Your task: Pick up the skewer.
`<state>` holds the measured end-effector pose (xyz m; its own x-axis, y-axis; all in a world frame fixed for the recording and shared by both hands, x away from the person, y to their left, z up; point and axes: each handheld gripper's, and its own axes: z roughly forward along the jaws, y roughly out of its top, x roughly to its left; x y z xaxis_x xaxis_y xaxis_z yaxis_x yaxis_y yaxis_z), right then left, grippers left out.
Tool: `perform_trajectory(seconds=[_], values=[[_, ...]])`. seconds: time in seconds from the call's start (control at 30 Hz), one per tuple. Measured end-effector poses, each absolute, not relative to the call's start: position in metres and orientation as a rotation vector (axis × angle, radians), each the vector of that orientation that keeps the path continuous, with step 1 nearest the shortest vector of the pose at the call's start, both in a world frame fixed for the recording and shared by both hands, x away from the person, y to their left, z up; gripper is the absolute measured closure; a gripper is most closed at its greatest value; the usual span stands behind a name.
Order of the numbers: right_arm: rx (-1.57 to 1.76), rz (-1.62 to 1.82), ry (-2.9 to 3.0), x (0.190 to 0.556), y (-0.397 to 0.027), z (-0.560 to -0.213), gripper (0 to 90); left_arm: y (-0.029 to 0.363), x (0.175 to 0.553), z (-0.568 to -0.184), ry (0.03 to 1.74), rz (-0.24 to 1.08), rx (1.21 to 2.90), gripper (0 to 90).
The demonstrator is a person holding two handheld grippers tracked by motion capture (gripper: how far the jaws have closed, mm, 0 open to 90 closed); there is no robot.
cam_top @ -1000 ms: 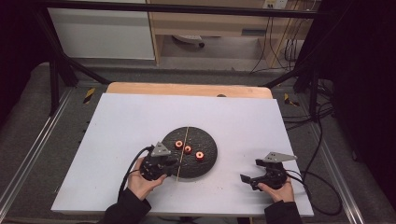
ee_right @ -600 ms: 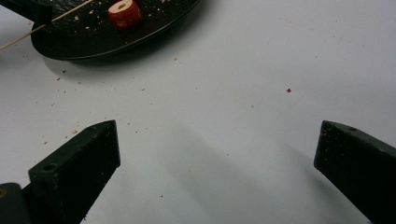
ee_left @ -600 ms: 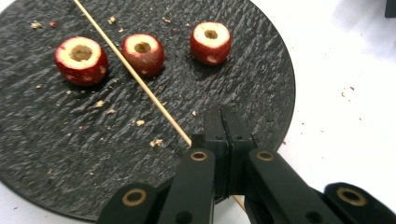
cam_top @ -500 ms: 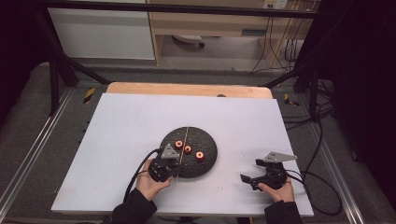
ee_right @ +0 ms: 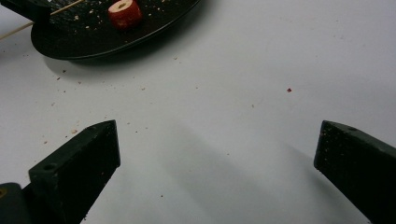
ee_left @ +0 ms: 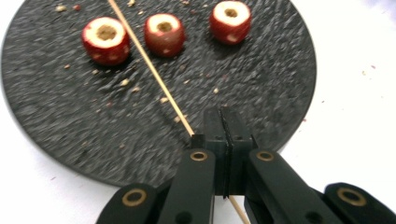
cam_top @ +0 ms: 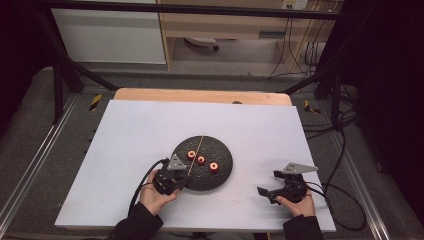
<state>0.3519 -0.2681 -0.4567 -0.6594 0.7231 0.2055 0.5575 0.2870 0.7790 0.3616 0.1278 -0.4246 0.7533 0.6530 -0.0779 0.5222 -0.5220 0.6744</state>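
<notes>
Since a second ago the left tool (cam_top: 181,181) has slid a little along the near edge of the black plate (cam_top: 222,172), and its jaws have just been closing — they now pinch the near end of the wooden skewer (ee_left: 154,74). The right tool (cam_top: 265,192) has kept its place on the white bench (cam_top: 130,130), jaws spread wide with nothing between them.

The skewer is thin, pale and straight, lying slantwise across the rough slate-like plate, passing between two of the three red cored fruit pieces (ee_left: 164,33) — each shows a pale cut top with a hollow middle. Crumbs dot the plate. I can read no lettering anywhere.
</notes>
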Motion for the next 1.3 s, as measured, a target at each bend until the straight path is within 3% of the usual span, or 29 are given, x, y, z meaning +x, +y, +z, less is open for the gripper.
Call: perform_trajectory(seconds=[0.3, 0.47, 0.5, 0.6, 0.73, 1.0, 1.3], values=[[1.195, 1.312, 2.363, 0.352, -0.268, -0.457, 1.0, 0.14, 0.364, -0.423, 0.912, 0.276, 2.237, 88.4], [1.197, 1.313, 2.361, 0.352, -0.268, -0.457, 1.0, 0.142, 0.365, -0.415, 0.929, 0.296, 2.208, 80.1], [1.196, 1.313, 2.363, 0.352, -0.268, -0.457, 1.0, 0.141, 0.366, -0.412, 0.936, 0.313, 2.206, 73.4], [1.197, 1.313, 2.363, 0.352, -0.268, -0.457, 1.0, 0.137, 0.371, -0.406, 0.956, 0.347, 2.22, 65.5], [1.197, 1.313, 2.364, 0.352, -0.268, -0.457, 0.9, 0.131, 0.38, -0.404, 1.004, 0.344, 2.251, 60.0], [1.199, 1.314, 2.365, 0.352, -0.268, -0.457, 0.9, 0.117, 0.394, -0.407, 1.066, 0.33, 2.341, 62.4], [1.198, 1.315, 2.367, 0.352, -0.268, -0.457, 0.9, 0.109, 0.396, -0.411, 1.096, 0.312, 2.39, 71.7]])
